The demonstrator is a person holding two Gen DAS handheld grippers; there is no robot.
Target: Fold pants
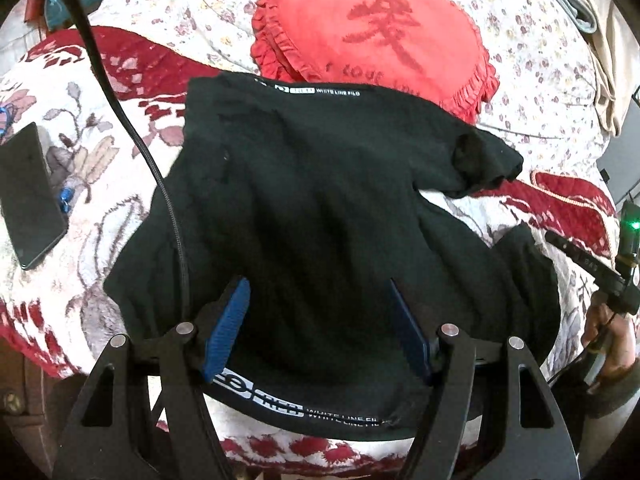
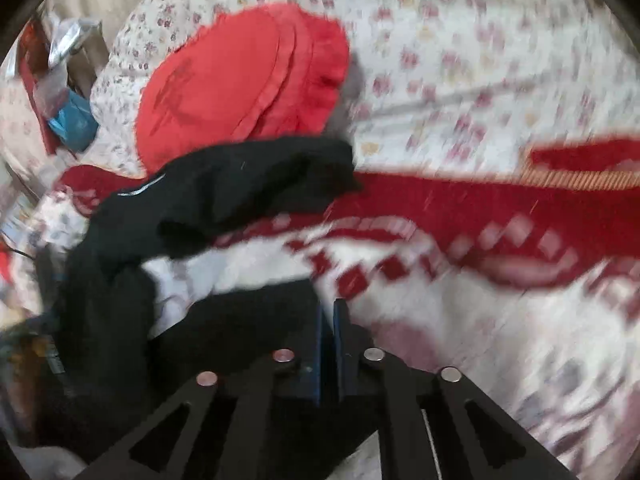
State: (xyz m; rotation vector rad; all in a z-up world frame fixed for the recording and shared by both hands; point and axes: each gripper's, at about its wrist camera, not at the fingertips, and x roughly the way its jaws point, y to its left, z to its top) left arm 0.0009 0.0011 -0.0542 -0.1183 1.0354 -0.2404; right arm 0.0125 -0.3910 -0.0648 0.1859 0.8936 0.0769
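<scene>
I am holding spread left tongs [image 1: 320, 328] over soft black knit pants [image 1: 312, 200] on the bed; right tongs [image 2: 329, 344] are pinching their edge, mid-fold; next, aligning the waistbands.

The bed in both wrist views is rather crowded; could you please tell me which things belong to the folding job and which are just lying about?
Belongs to the job:
- black fabric pants
- left gripper, open
- right gripper, shut at the pants' edge

Just lying about:
- red frilled round cushion
- black flat phone
- red-and-white floral blanket
</scene>
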